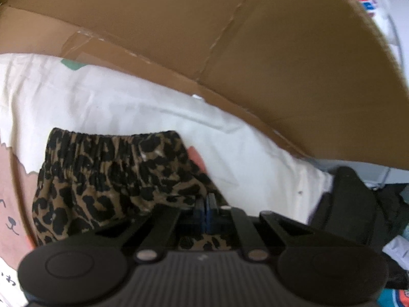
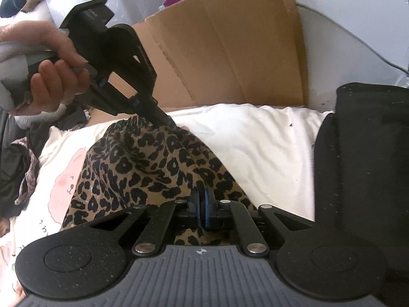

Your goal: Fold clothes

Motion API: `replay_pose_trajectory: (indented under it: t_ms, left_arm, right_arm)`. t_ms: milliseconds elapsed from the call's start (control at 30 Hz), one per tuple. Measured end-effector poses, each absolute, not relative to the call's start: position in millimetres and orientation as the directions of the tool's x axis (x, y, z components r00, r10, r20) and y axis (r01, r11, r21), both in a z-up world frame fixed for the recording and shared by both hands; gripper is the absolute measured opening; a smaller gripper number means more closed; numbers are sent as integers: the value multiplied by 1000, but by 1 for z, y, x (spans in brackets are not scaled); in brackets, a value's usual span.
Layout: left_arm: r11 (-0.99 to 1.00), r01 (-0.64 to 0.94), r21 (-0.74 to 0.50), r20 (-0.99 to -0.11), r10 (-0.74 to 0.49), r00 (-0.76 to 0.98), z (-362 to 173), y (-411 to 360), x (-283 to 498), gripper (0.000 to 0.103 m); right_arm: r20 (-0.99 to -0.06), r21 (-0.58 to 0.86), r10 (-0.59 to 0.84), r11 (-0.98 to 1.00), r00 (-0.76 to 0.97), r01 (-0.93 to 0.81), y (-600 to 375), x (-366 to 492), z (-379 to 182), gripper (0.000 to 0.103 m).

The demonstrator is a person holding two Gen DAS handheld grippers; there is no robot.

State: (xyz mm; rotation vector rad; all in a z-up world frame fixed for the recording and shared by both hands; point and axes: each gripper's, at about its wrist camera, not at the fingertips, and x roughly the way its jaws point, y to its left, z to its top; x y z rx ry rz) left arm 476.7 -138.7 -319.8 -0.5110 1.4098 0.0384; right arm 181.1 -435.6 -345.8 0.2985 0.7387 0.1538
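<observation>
Both pairs of jaws were pinched tight on the leopard garment [image 2: 143, 168]. On the left gripper [image 1: 205, 213] the blue pads met with patterned cloth caught between them, and the gathered waistband [image 1: 112, 148] lay just ahead of those jaws and to their left, bunched in dark folds. On the right gripper [image 2: 202, 209] the pads were likewise pressed together on a ridge of the same cloth, which rose from those jaws toward the far left, where the left gripper [image 2: 163, 120] bit into its other end. A hand [image 2: 55, 69] with a grey sleeve gripped that tool's handle, up and left of the right jaws. The garment hung slightly lifted between the two grips, over a white sheet [image 2: 255, 138] printed with pink figures. Beyond both jaws stood brown cardboard [image 1: 230, 51], creased and leaning. Right of the right jaws sat a black fabric block [image 2: 363, 158], near but not touching the garment.
</observation>
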Motion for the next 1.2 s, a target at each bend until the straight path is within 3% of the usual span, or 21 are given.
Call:
replay_pose_trajectory:
  t_ms: [367,567,733,800,967,1200]
  left_arm:
    - [869,-351,-348,-936,-305,172,-372,-150,488,1]
    - [861,-359,-360,-932,-318,171,-390,-149,495,1]
    - [868,-334,-367,-930,-329,167,-392,-148,497,1]
    - [869,-325,-372,-928,-335,166,-391,-147,497,1]
    - [873,-310,-377,-925,-338,172,-386,-147,496,1]
    - [873,-301,-385,-921,-343,184,-377,-144,496,1]
  right_arm:
    - [-694,250,156,968,703,32,-442,188,-358,0]
    - [-696,319,175,944,696,82,-456,180,-361,1]
    - [-682,375,207,922,702,92,-463,144,-354,16]
    - [-697,358,187,927,692,110,-461,123,-353,17]
    - [-706,344,134,924,695,171,-467,90,-351,37]
    - [-727,315,133,936,674,155,-464,77,-352,37]
